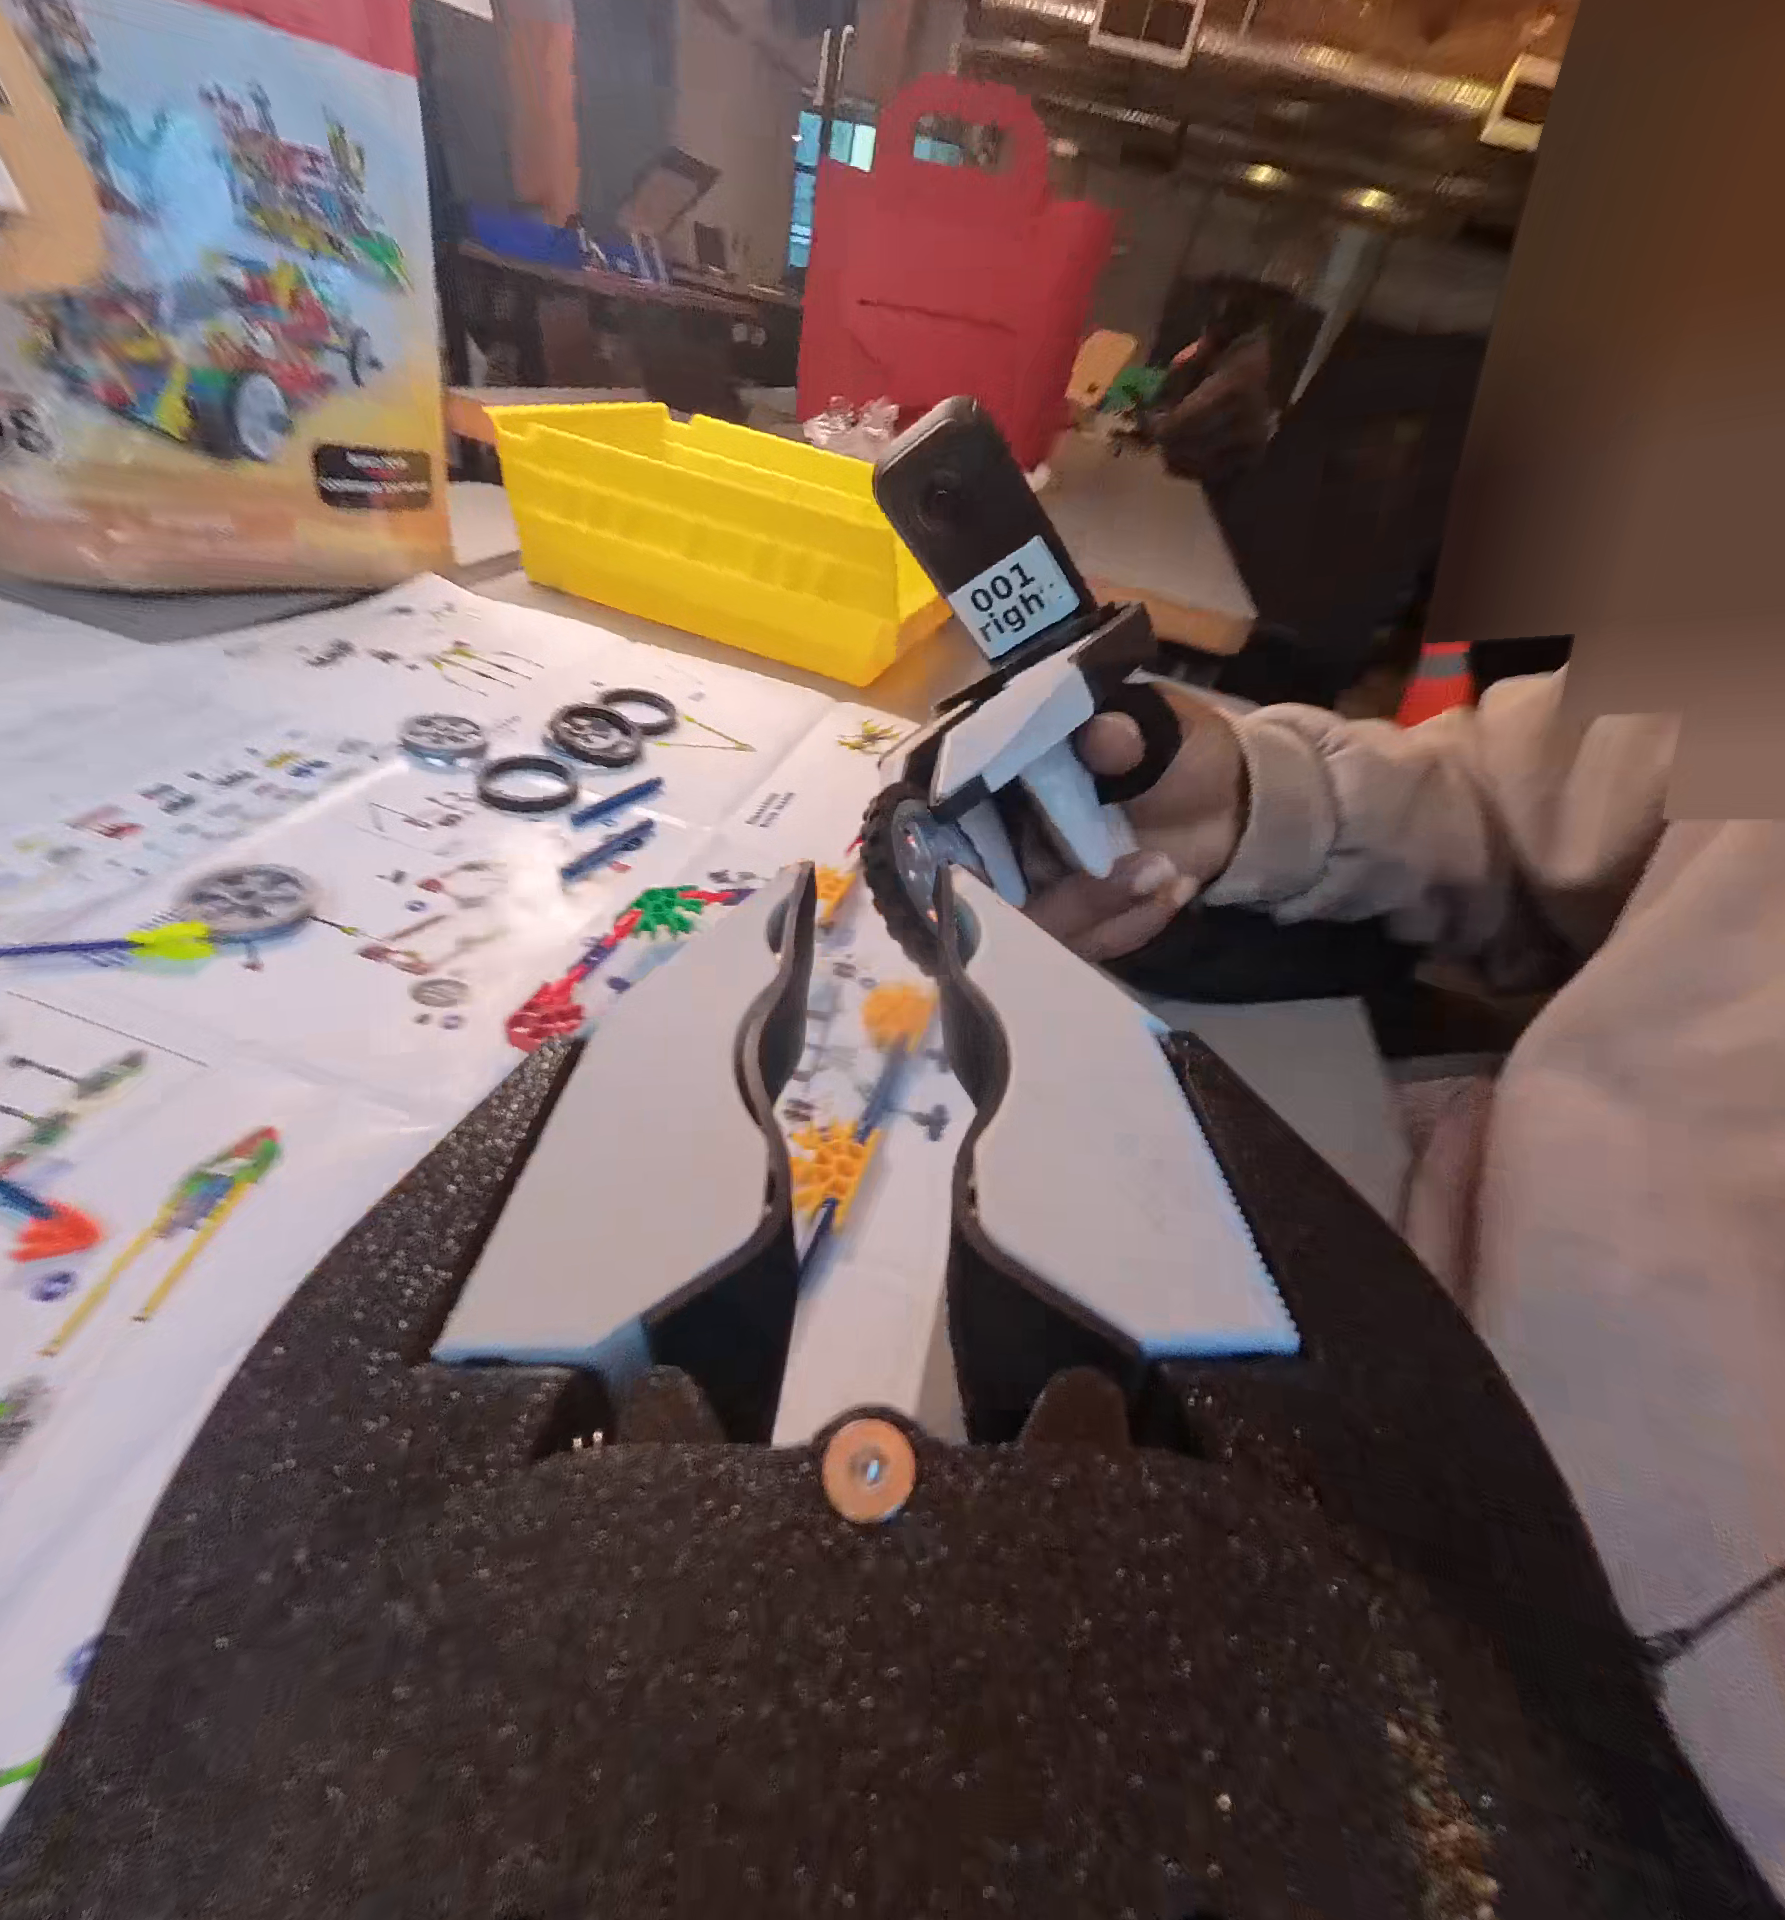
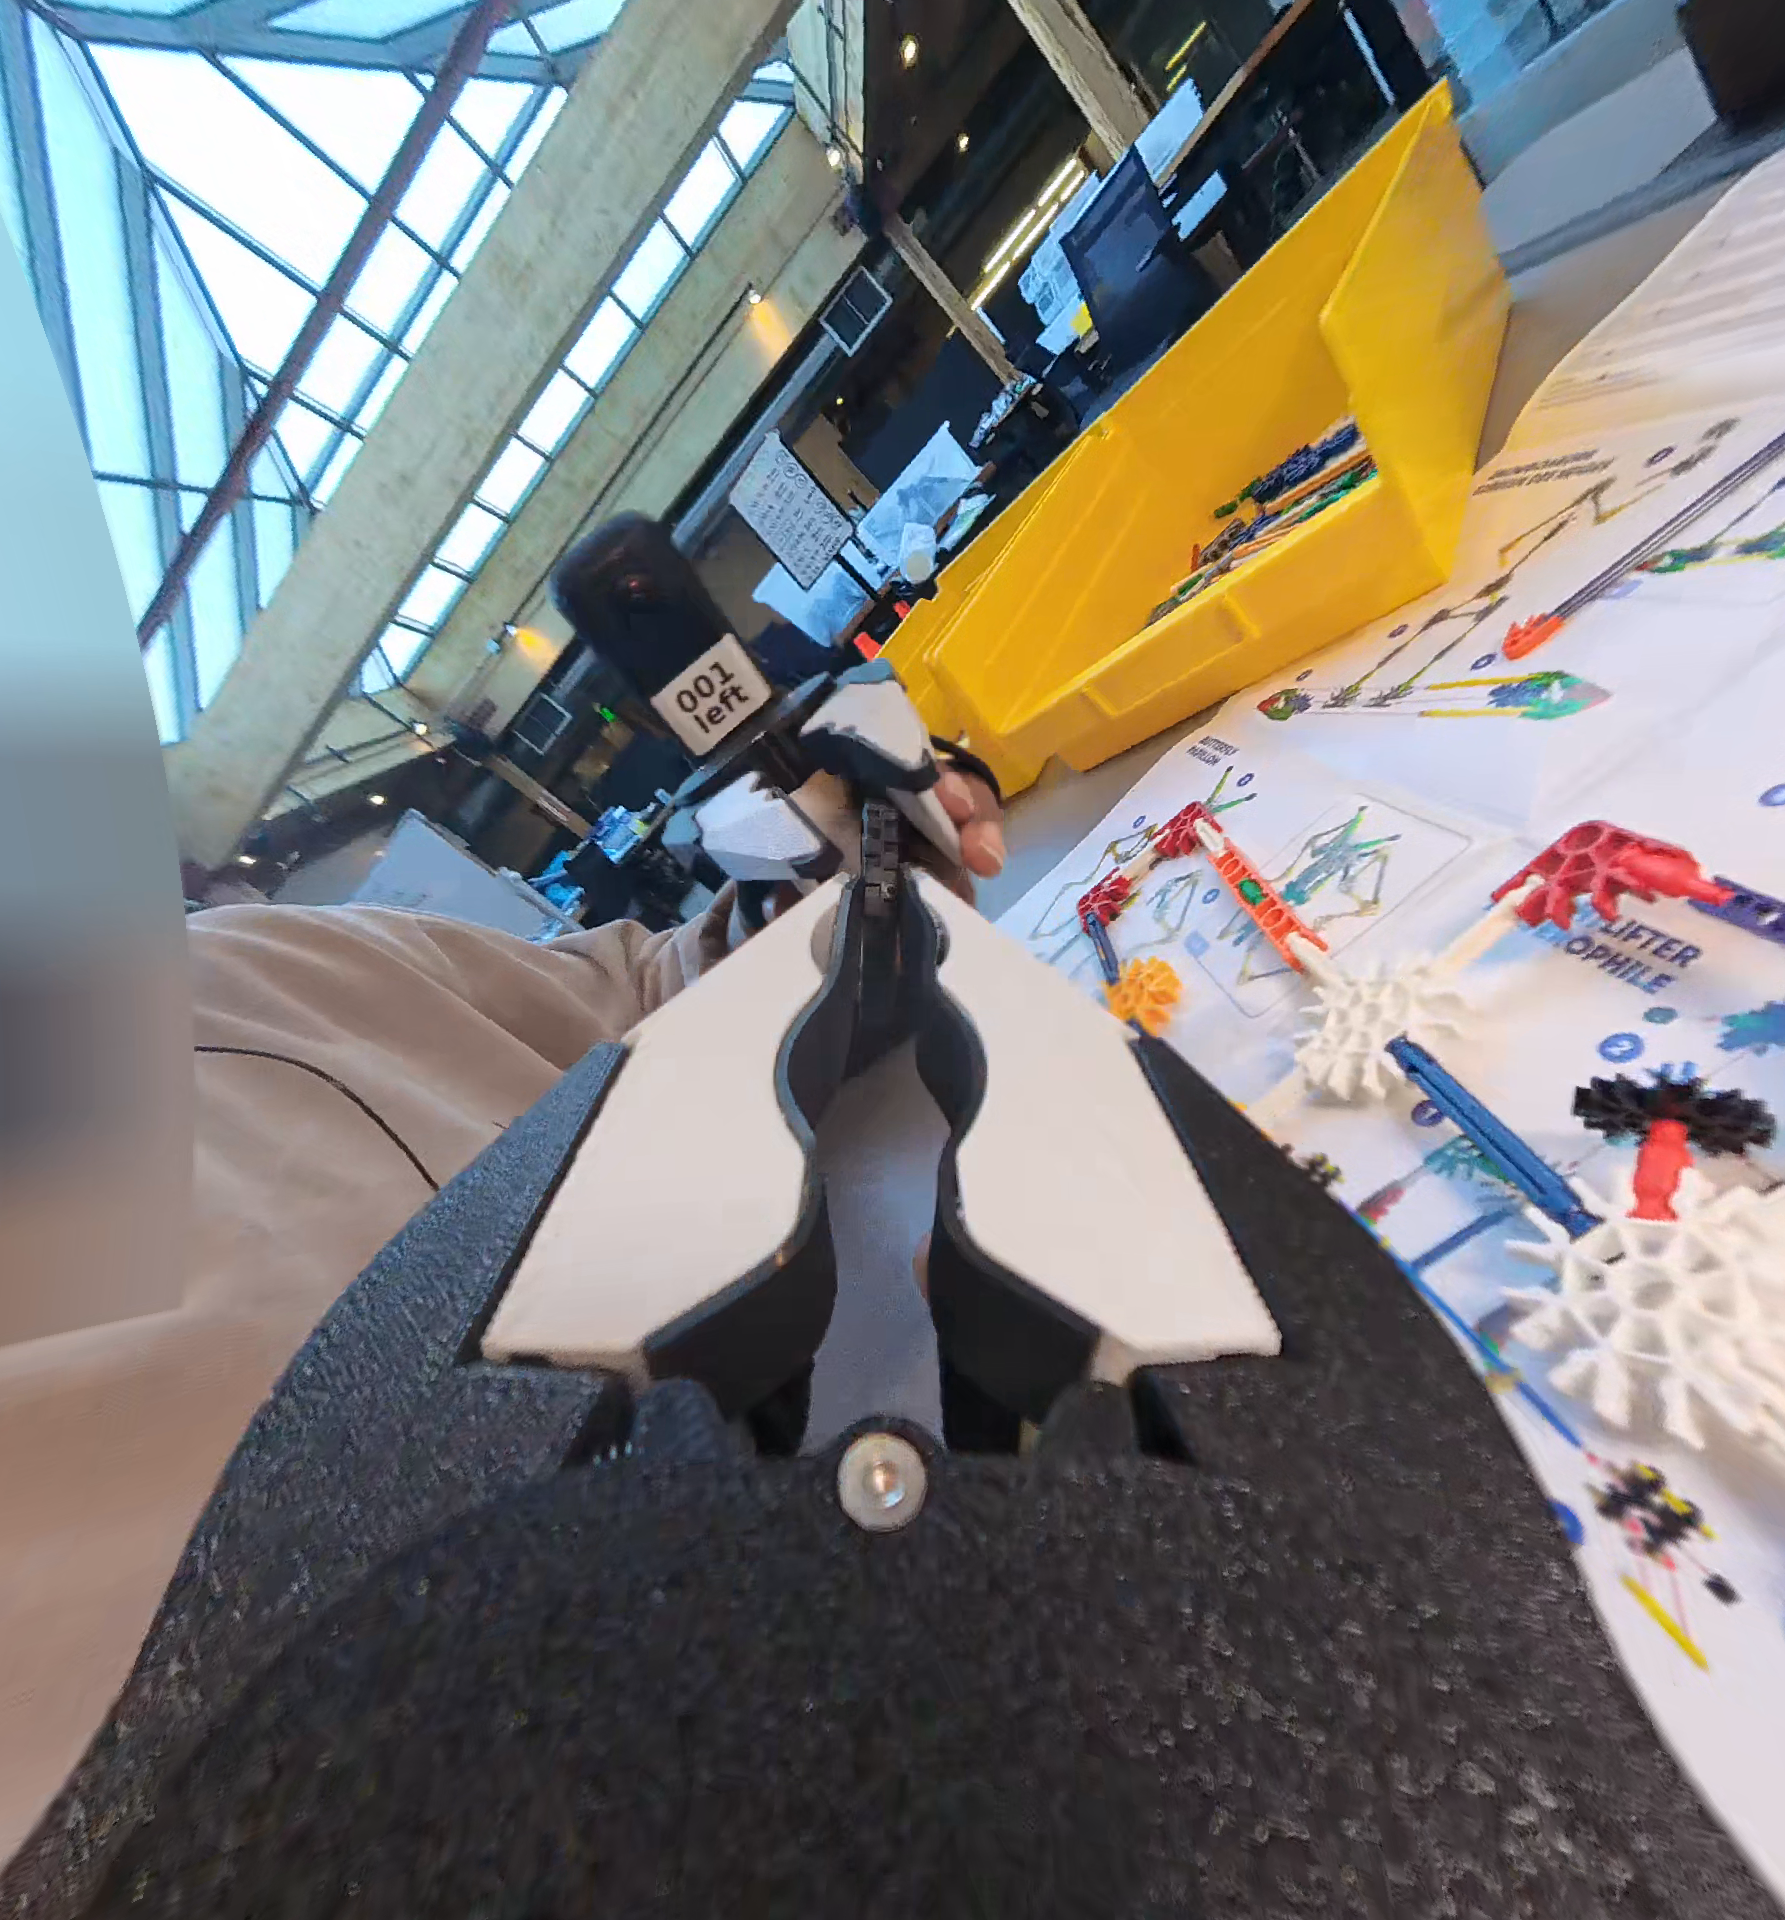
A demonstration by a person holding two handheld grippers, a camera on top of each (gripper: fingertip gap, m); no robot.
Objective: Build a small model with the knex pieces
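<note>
The right gripper (image 2: 872,883) was clamped on a black-tyred wheel (image 1: 903,862), held in the air above the instruction sheet (image 1: 275,831). The left gripper (image 1: 877,904) stood narrowly parted, its tips beside that wheel. A yellow bin (image 1: 701,530) sat at the worktop's far edge; both cameras bore white labels.

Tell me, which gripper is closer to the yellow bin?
Right. The right gripper, shut on a small black wheel, is raised just short of the yellow bin; the left gripper sits farther back over the instruction sheet.

Yellow bin (image 1: 701,530), toy box (image 1: 202,281), loose tyres (image 1: 597,732) on instruction sheet (image 1: 275,997).
</note>
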